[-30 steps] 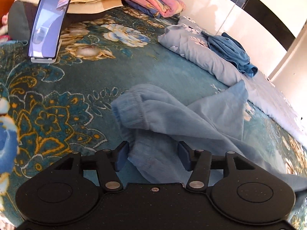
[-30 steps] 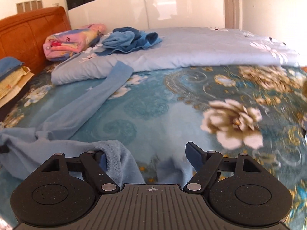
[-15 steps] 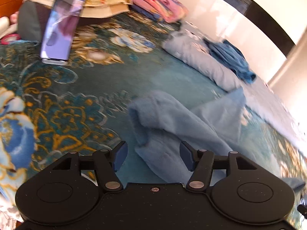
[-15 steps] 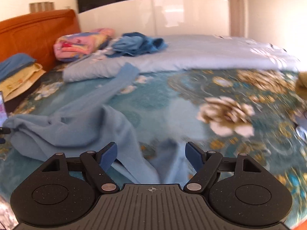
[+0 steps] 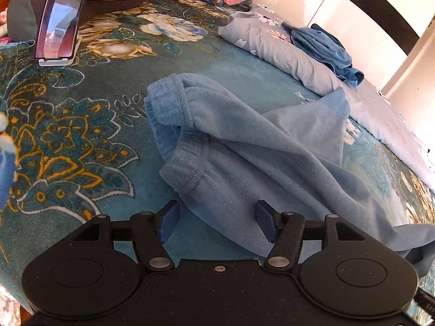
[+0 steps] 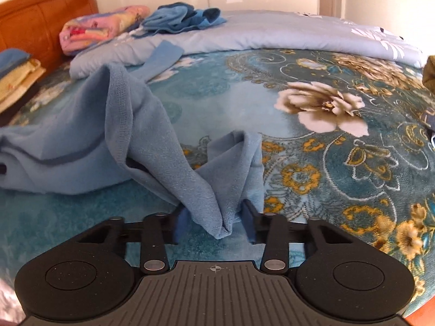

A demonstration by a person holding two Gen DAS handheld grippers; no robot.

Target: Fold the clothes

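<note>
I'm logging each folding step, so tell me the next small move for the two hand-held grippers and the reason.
Probably: shut the left hand-held gripper on the light blue fleece pants' waistband edge. Its jaws stand open with that fabric between them, not pressed, while the right hand-held gripper is closing on a bunched fold of the pants. Both ends need holding before lifting.

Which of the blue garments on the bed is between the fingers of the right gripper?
The light blue fleece garment spread on the teal floral blanket; the right gripper is closing on its bunched edge. The darker blue garment lies apart on the pale quilt.

Floral bed (image 5: 81, 141), blue garment (image 5: 244, 146) atop
</note>
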